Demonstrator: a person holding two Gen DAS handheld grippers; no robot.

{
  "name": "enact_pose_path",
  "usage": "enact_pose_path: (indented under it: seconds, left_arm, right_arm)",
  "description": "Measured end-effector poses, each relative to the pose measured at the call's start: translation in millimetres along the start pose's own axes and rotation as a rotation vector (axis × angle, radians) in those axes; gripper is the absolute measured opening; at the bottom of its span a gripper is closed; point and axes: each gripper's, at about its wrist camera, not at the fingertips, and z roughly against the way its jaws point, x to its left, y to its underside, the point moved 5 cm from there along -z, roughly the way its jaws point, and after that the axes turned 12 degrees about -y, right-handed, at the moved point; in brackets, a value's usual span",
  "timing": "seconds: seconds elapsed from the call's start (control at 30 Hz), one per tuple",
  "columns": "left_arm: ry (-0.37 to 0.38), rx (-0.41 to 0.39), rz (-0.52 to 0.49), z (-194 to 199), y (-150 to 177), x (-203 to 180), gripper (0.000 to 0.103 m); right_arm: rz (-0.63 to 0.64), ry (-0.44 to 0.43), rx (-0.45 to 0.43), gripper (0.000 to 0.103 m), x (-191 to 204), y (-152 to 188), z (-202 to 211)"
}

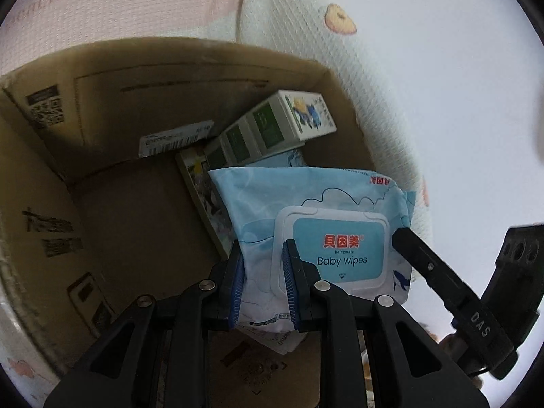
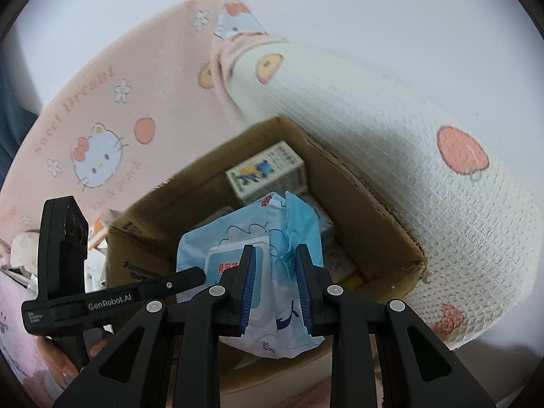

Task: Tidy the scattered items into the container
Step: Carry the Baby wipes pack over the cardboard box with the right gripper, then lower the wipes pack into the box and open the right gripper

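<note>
A light blue pack of baby wipes [image 1: 340, 224] hangs over the open cardboard box [image 1: 142, 210]. My left gripper [image 1: 263, 272] is shut on the pack's left end. My right gripper [image 2: 275, 282] is shut on its other end, and the pack [image 2: 221, 241] shows between both in the right wrist view. The right gripper's finger [image 1: 428, 265] shows at the pack's right edge in the left wrist view. The left gripper [image 2: 200, 273] shows at the left of the right wrist view. Inside the box lie green-and-white cartons [image 1: 272, 125], seen also in the right wrist view [image 2: 265, 170], and a flat booklet [image 1: 204, 197].
The box [image 2: 367, 210] sits on a pink Hello Kitty blanket [image 2: 102, 129]. A white waffle-knit pillow with peach prints [image 2: 408, 156] presses against the box's right wall. A white label [image 1: 173, 139] sticks to the box's far wall.
</note>
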Motion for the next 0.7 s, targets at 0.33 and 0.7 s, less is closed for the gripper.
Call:
enact_pose_path:
  seconds: [0.33,0.7]
  left_arm:
    - [-0.018,0.033,0.04,-19,-5,-3,0.024]
    - [-0.042,0.131,0.064,-53,-3,-12,0.024]
  right_arm:
    - [-0.06,0.03,0.11,0.021,-31,-5,-24]
    - [-0.03,0.156,0.168,0.021,-38,-11,-38]
